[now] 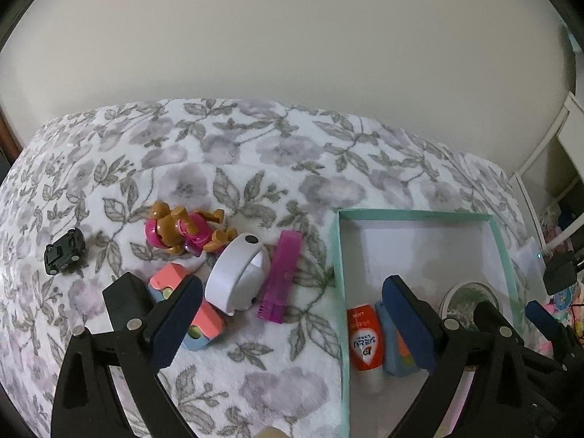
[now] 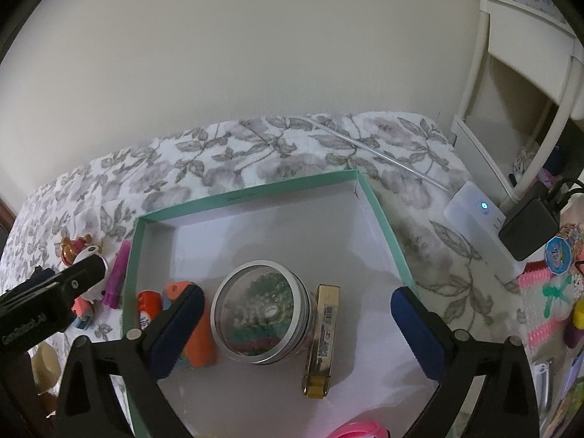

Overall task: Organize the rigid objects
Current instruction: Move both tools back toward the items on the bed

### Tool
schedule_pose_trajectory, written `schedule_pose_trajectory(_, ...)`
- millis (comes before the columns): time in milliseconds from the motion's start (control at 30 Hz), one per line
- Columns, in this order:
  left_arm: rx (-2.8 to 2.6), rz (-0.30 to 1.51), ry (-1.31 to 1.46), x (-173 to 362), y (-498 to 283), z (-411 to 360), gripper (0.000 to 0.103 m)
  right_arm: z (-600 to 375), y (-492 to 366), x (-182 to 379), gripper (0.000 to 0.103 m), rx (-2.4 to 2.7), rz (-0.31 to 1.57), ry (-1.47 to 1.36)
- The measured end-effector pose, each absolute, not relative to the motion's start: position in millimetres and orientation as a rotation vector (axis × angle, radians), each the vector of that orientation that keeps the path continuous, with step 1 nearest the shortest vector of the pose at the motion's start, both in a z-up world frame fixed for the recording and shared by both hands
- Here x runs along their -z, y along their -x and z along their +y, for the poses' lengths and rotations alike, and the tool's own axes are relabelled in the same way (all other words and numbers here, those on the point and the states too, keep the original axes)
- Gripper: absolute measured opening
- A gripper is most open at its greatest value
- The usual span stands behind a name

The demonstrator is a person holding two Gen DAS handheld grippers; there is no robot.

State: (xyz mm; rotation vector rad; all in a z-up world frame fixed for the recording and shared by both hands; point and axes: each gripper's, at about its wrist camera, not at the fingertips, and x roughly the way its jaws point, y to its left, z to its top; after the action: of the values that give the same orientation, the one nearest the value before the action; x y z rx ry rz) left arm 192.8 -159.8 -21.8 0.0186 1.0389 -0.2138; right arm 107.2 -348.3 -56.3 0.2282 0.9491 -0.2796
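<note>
A teal-rimmed white box [image 1: 337, 255] [image 2: 255, 191] lies on the floral blanket. Inside are a round tin with a clear lid [image 2: 263, 313], a gold bar-shaped item [image 2: 324, 335], an orange tube [image 1: 365, 343] and an orange-and-blue block [image 2: 195, 343]. Left of the box lie a white wristband [image 1: 237, 273], a purple comb [image 1: 283, 273], a pink-and-brown toy figure [image 1: 182, 231], a pink-and-blue toy [image 1: 197, 314] and a small black car [image 1: 65, 252]. My left gripper [image 1: 292, 328] is open, straddling the box's left wall. My right gripper [image 2: 297, 332] is open above the tin.
A white device with a blue light [image 2: 478, 211] and a black adapter [image 2: 525, 228] sit right of the box. A white shelf unit [image 2: 511, 84] stands at the far right. Colourful clutter [image 2: 554, 292] lies at the right edge. The cream wall is behind.
</note>
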Motion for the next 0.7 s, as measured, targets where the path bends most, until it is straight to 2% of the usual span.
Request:
schedule_pose_trajectory(333,0.196,0.984,0.046,7,-198,-141,0.099,-336,-109,48,0.103,0.233,0.919,-0.228)
schedule_pose_trajectory(700,0.11,0.91,0.093,-15,-211,-85,0.099,-294,-114,35,0.103,0.113,0.852,-0.251)
